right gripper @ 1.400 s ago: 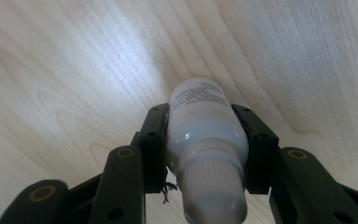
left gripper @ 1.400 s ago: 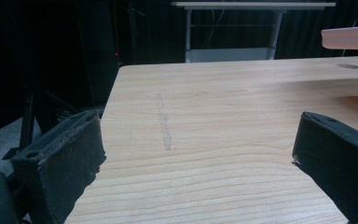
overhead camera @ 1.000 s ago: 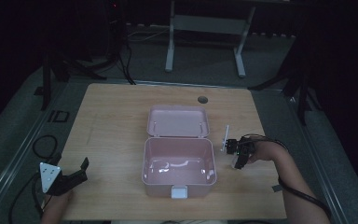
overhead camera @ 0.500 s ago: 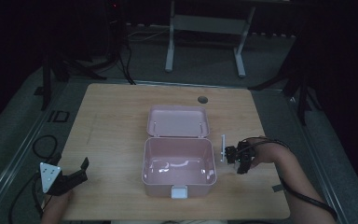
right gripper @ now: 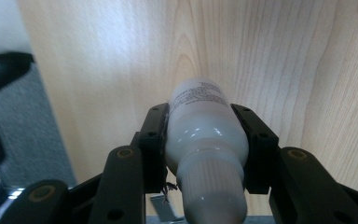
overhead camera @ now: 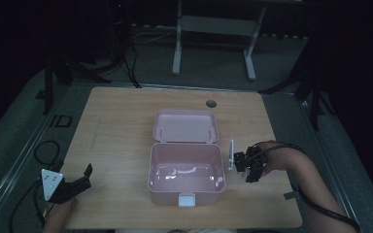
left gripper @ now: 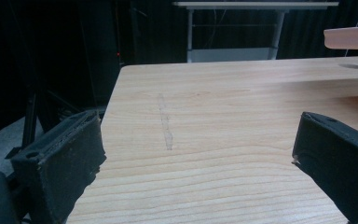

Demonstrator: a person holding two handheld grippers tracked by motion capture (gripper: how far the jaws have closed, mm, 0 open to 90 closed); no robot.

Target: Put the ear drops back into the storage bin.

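I am clamping my right gripper (right gripper: 200, 140) on a white bottle (right gripper: 205, 135), carrying it just right of the open pink box (overhead camera: 186, 187); I am keeping it level to clear the rim. My left gripper (left gripper: 200, 158) is resting wide open, empty, well left of the box

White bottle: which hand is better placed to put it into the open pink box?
Right. The right gripper is shut on the white bottle, beside the pink box. The left gripper sits open at the table's near left corner.
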